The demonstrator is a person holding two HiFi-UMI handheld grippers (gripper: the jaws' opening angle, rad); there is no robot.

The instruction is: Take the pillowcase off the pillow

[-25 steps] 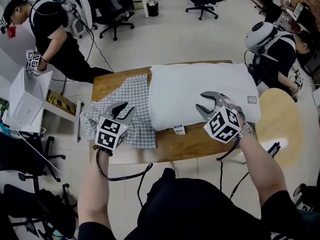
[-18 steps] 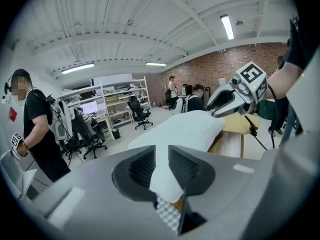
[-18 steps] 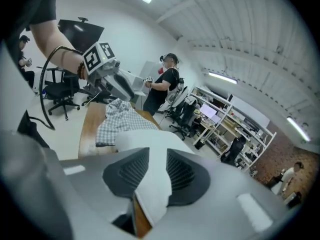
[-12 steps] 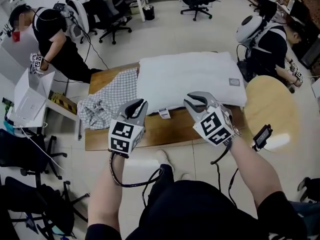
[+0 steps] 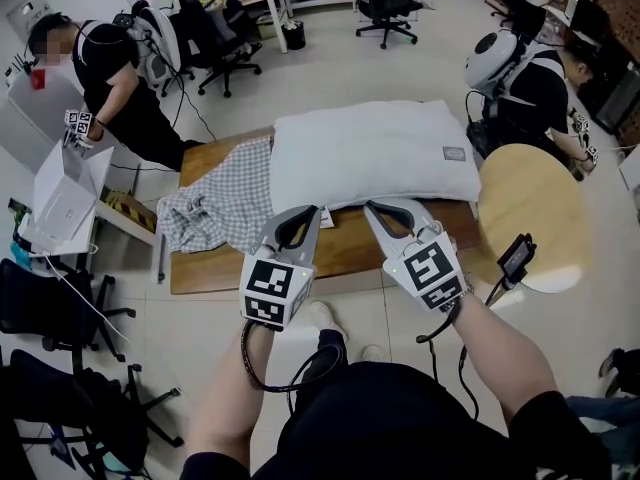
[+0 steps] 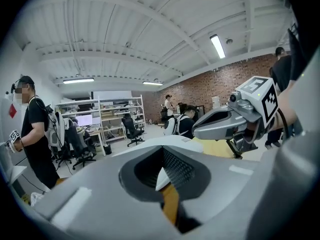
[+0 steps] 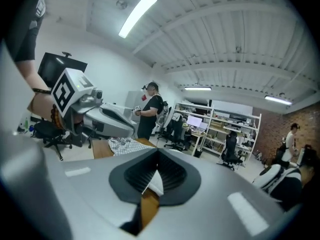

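Observation:
The bare white pillow (image 5: 375, 153) lies on the wooden table (image 5: 340, 253). The grey checked pillowcase (image 5: 225, 203) sits crumpled beside it at the table's left end, off the pillow. My left gripper (image 5: 308, 212) and right gripper (image 5: 372, 208) hover side by side over the table's near edge, short of the pillow, tips pointing at it. Both are shut with nothing between the jaws. The left gripper view shows its own closed jaws (image 6: 161, 151) and the right gripper (image 6: 200, 129) alongside. In the right gripper view the closed jaws (image 7: 157, 154) point past the left gripper (image 7: 127, 129).
A round pale wooden table (image 5: 535, 208) stands to the right, with a phone on a mount (image 5: 513, 258) near it. One person (image 5: 105, 63) works at the far left by a white box (image 5: 60, 203), another (image 5: 530, 78) at the far right. Office chairs (image 5: 220, 28) stand behind.
Both grippers have drawn back from the pillow toward the table's near edge and come closer together. Their jaws went from open to shut, holding nothing.

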